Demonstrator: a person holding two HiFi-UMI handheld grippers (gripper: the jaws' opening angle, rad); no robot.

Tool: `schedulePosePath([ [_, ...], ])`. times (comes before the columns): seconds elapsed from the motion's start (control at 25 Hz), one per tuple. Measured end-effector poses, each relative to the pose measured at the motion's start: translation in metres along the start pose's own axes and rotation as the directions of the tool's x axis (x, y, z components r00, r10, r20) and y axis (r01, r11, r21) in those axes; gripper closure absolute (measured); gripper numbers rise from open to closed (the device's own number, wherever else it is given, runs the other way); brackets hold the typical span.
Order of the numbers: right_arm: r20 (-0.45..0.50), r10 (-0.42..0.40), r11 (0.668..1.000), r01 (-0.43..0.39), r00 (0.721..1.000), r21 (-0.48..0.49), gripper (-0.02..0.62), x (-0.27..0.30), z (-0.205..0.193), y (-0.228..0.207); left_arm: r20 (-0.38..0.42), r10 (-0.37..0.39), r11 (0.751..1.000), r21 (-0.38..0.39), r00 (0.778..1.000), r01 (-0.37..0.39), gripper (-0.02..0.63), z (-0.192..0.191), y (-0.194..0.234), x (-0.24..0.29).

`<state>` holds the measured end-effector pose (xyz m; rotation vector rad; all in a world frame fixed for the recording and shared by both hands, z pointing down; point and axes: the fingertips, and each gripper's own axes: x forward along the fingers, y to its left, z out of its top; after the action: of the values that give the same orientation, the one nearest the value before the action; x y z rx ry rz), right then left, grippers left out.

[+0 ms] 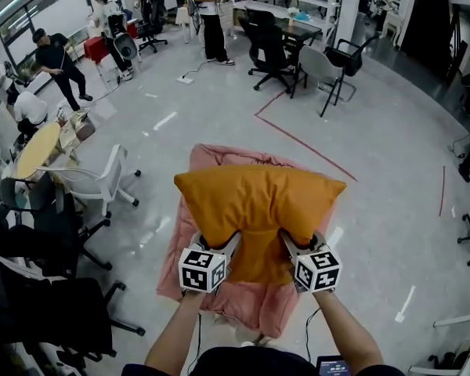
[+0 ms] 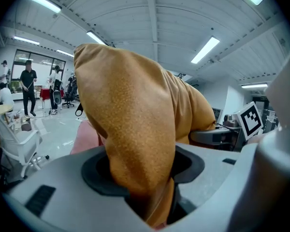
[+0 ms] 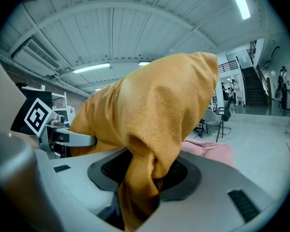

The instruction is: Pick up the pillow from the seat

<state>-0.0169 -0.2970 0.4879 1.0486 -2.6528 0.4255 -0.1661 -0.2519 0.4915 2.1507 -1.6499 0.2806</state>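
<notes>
Room: open hall, glossy pale floor (image 1: 376,155), red tape line (image 1: 305,143), black office chairs (image 1: 270,49) far | Seat: pink-draped seat (image 1: 219,292), near centre | Pillow: plump mustard pillow (image 1: 258,202), nubbly fabric, held over seat | Tongs: left tongs (image 1: 229,245) and right tongs (image 1: 291,245) each part-closed, pinching pillow's near edge

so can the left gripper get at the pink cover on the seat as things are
Probably not. The left gripper is shut on the orange pillow, so its jaws are full, and the pillow hangs between it and the pink cover.
</notes>
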Motion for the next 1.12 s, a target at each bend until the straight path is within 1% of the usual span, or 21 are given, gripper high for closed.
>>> schedulePosePath([
  [0.28, 0.029, 0.067, 0.997, -0.066, 0.997, -0.037, 0.403, -0.023, 0.018, 0.006, 0.043, 0.056, 0.998, -0.006, 0.998, -0.056, 0.367, 0.012, -0.022, -0.027],
  [0.6, 0.055, 0.141, 0.988, -0.136, 0.988, -0.079, 0.399, -0.054, 0.027, 0.016, 0.087, 0.118, 0.993, -0.013, 0.989, -0.117, 0.360, 0.013, -0.050, -0.060],
  [0.88, 0.053, 0.216, 0.971, -0.209, 0.975, -0.113, 0.394, -0.069, 0.023, 0.027, 0.118, 0.189, 0.982, -0.044, 0.975, -0.185, 0.354, 0.002, -0.065, -0.085],
  [1.12, 0.037, 0.266, 0.958, -0.260, 0.963, -0.119, 0.390, -0.077, 0.017, 0.041, 0.116, 0.229, 0.973, -0.067, 0.967, -0.222, 0.351, -0.009, -0.072, -0.107],
])
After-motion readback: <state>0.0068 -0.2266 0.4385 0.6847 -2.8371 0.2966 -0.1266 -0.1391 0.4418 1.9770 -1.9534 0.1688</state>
